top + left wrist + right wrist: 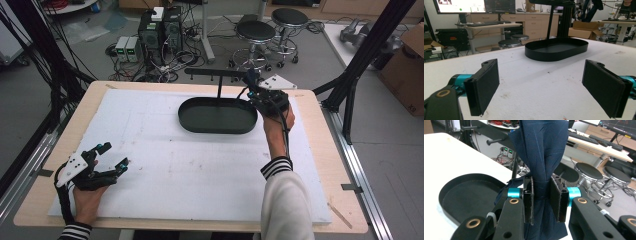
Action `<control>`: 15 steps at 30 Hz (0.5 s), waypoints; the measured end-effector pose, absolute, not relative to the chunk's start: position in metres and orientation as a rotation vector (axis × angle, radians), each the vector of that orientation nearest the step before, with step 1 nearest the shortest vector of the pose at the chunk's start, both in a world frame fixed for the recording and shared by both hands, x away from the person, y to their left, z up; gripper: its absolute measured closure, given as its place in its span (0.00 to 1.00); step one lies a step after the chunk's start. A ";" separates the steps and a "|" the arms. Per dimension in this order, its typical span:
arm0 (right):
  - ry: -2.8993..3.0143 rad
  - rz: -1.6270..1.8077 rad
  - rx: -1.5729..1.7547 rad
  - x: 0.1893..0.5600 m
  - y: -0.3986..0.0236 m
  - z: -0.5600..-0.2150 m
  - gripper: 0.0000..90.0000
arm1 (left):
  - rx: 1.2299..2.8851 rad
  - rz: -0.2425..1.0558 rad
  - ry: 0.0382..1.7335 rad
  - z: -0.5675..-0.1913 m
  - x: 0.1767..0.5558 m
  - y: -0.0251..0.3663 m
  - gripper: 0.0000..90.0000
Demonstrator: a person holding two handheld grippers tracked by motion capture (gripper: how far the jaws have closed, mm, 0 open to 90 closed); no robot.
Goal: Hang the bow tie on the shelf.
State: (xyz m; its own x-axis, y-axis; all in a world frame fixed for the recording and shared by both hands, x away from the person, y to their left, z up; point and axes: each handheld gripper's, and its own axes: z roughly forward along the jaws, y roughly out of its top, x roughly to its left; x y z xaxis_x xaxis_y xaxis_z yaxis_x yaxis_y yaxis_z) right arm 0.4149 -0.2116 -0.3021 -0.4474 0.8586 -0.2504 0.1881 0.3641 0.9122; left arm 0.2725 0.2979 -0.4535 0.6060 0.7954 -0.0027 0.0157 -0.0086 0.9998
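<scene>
Two grippers work over the desk (310, 165), one in each of the person's hands. Nearest the person, the left gripper (114, 155) rests low on the white sheet (175, 165) that covers the desk, and its fingers (484, 85) stand wide apart with nothing between them. In the left gripper view bare white sheet lies in the gap between those fingers, and beyond them, well apart, sits the black oval tray (574, 48).

Farther out, the right gripper (541, 195) is held up by the far right end of that tray. Its fingers (529, 197) are pressed together on a dark blue cloth (541, 147), pinching it into a narrow waist. Above the fingers the cloth rises in a bunched, creased column, and below them more of it hangs down. In the high view the cloth shows as a small dark bunch just above the gripper.

Left of and below the right fingers, the tray's floor shows bare and dark. A thin black post (219, 90) stands up from the tray's far side and carries a black crossbar (215, 73); whether the cloth touches the bar I cannot tell.

Beyond the desk stand two black stools (270, 35) and some computer boxes (160, 30) on the floor.
</scene>
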 end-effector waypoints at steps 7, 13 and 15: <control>1.847 1.136 0.916 0.425 -0.214 -0.296 0.83 | 1.464 0.710 0.727 -0.453 0.273 0.298 0.16; 1.826 1.200 0.941 0.436 -0.221 -0.295 0.83 | 1.463 0.711 0.722 -0.454 0.272 0.298 0.16; 1.833 1.205 0.930 0.440 -0.223 -0.293 0.83 | 1.462 0.711 0.722 -0.454 0.272 0.298 0.16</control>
